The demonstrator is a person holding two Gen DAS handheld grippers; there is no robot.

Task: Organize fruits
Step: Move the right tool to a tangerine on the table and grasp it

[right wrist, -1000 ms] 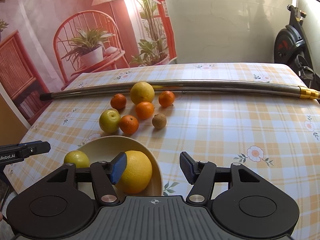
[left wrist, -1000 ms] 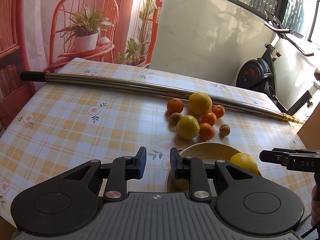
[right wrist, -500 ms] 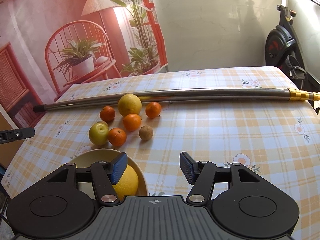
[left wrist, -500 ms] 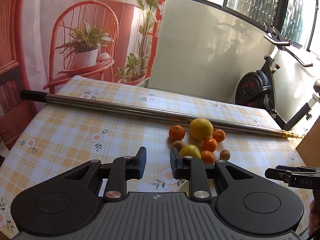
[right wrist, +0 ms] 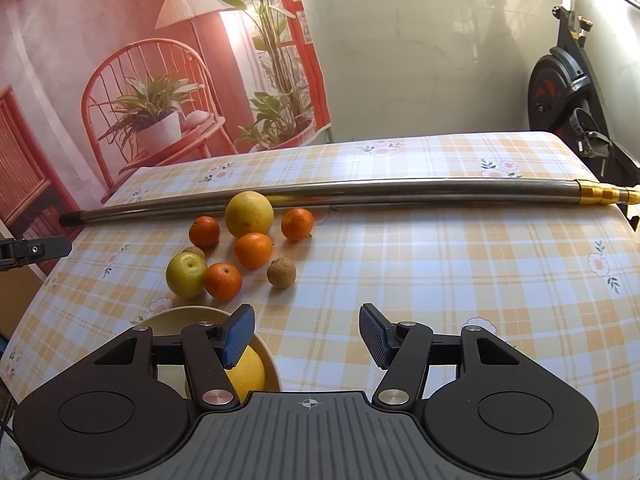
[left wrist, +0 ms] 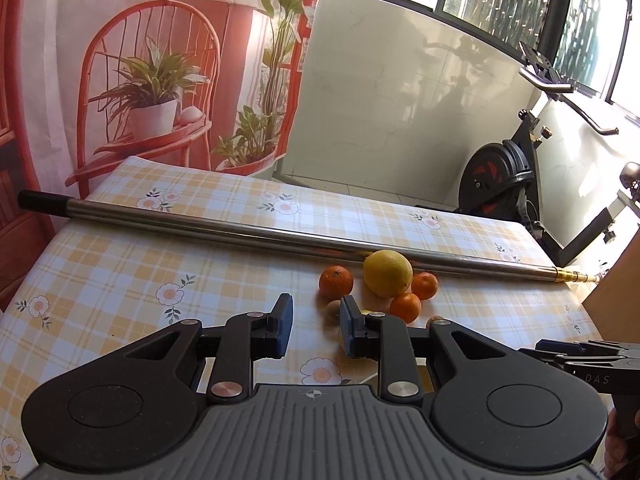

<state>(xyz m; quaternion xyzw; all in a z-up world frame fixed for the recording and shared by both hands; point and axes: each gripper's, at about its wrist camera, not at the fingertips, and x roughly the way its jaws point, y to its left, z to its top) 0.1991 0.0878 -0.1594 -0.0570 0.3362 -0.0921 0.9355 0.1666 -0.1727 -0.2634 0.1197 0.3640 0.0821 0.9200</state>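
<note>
Both hand-held grippers are drawing back from the cream ceramic bowl (right wrist: 262, 346), which is slipping under the lower frame edge. The left hand-held gripper (left wrist: 314, 330) is carrying nothing, its ribbed blue pads at their narrowest; the right hand-held gripper (right wrist: 306, 334) is standing spread and empty. A dimpled yellow citrus (right wrist: 248, 376) is already lying in the bowl, so one placement seems complete. Ahead on the checked, glossy surface (right wrist: 440, 272) are waiting a large yellow citrus (right wrist: 249, 214), four small oranges, a smooth green apple (right wrist: 186, 273) and a rough brown longan (right wrist: 281, 272), short of a steel pole (right wrist: 360, 192).
</note>
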